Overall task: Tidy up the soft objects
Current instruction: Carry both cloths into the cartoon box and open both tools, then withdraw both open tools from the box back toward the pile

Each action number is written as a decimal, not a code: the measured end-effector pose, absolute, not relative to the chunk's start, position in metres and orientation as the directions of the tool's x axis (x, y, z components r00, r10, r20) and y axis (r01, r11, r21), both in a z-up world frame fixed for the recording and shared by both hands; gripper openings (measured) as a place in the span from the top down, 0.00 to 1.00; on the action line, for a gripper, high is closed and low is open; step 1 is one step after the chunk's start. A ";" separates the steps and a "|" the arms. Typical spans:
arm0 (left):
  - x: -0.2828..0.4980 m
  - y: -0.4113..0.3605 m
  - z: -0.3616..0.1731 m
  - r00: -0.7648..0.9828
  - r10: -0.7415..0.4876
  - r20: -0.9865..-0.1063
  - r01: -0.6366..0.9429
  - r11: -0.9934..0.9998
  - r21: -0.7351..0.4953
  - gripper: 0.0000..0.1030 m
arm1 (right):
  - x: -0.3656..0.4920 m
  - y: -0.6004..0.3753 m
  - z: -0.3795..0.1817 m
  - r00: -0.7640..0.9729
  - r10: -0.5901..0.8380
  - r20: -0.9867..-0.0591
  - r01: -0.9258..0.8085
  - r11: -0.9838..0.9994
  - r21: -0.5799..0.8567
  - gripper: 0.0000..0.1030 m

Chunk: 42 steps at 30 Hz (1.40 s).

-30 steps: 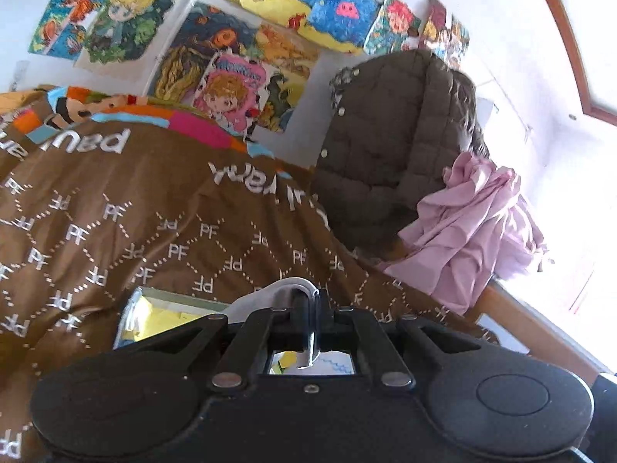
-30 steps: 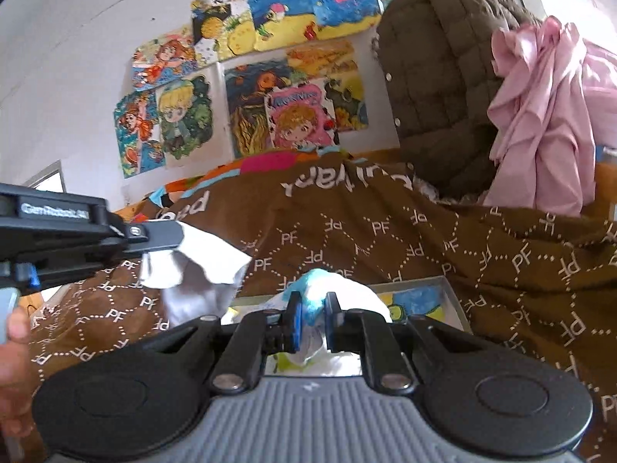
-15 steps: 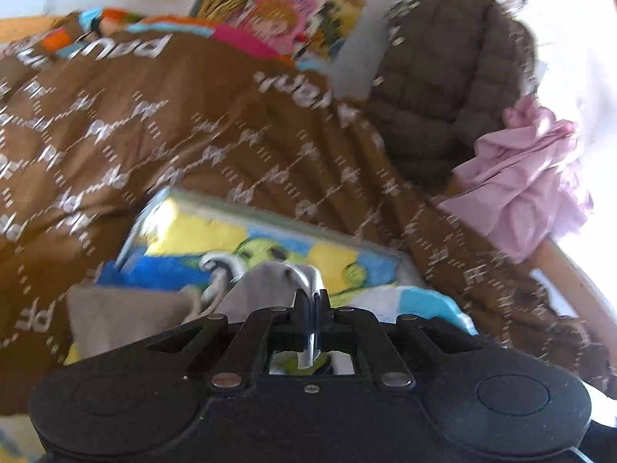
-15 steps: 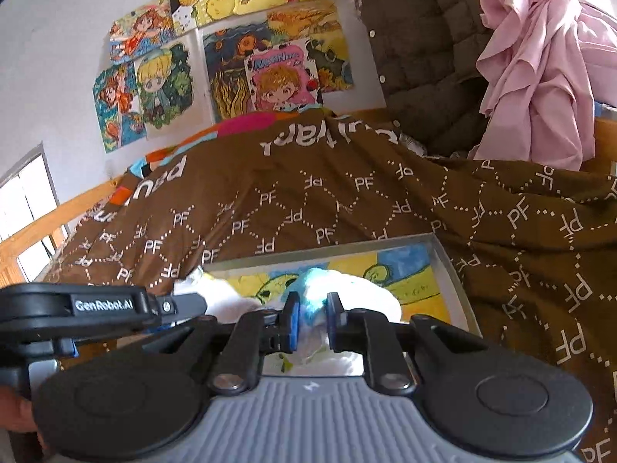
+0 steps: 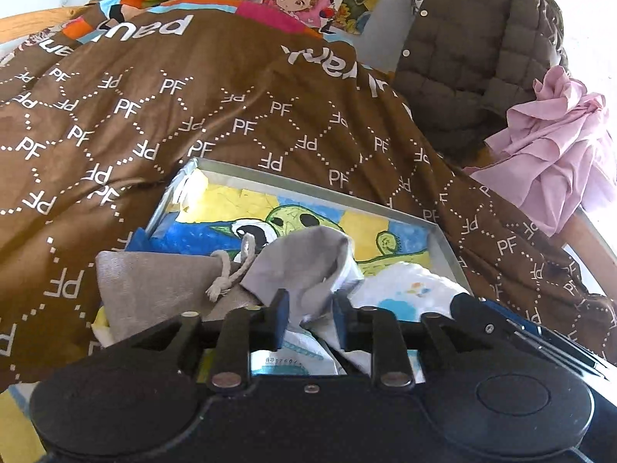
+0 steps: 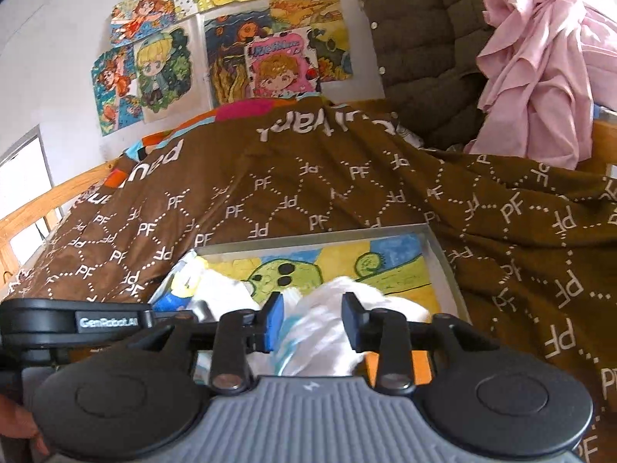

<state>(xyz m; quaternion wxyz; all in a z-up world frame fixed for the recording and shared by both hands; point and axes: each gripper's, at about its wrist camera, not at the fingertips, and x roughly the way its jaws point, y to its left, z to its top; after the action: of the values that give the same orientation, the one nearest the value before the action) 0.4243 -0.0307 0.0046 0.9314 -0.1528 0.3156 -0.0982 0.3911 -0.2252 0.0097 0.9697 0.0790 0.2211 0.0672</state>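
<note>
With both sets of fingers parted, the left gripper straddles the grey pouch and the right gripper the white cloth — neither pinched, both lying in the tray on the brown blanket, seemingly just dropped there for sorting.

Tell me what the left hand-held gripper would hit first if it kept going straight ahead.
The left hand-held gripper has open jaws, and the grey drawstring cloth pouch already lies between them, so it would probably push into that first. Beyond it lies the metal tray with the painted picture, though depth is hard to judge.
</note>
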 end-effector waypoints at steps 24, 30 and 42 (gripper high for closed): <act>0.308 -0.013 0.086 0.918 -0.167 -0.358 0.072 0.962 -0.265 0.01 | 0.297 -0.246 0.077 0.955 0.183 -0.233 -0.128 0.964 0.233 0.05; 0.260 -0.001 0.096 0.933 -0.162 -0.321 0.076 0.961 -0.264 0.01 | 0.248 -0.234 0.093 0.962 0.208 -0.177 -0.170 0.964 0.206 0.00; 0.168 0.030 0.102 0.951 -0.118 -0.286 0.055 0.974 -0.221 0.01 | 0.176 -0.215 0.097 0.951 0.262 -0.164 -0.223 0.949 0.222 0.00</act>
<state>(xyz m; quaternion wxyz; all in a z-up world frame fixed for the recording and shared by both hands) 0.1681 0.0303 0.1021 0.9819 -0.1059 0.1505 -0.0440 0.1756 -0.2154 0.0973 0.9825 0.1007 0.0961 0.1235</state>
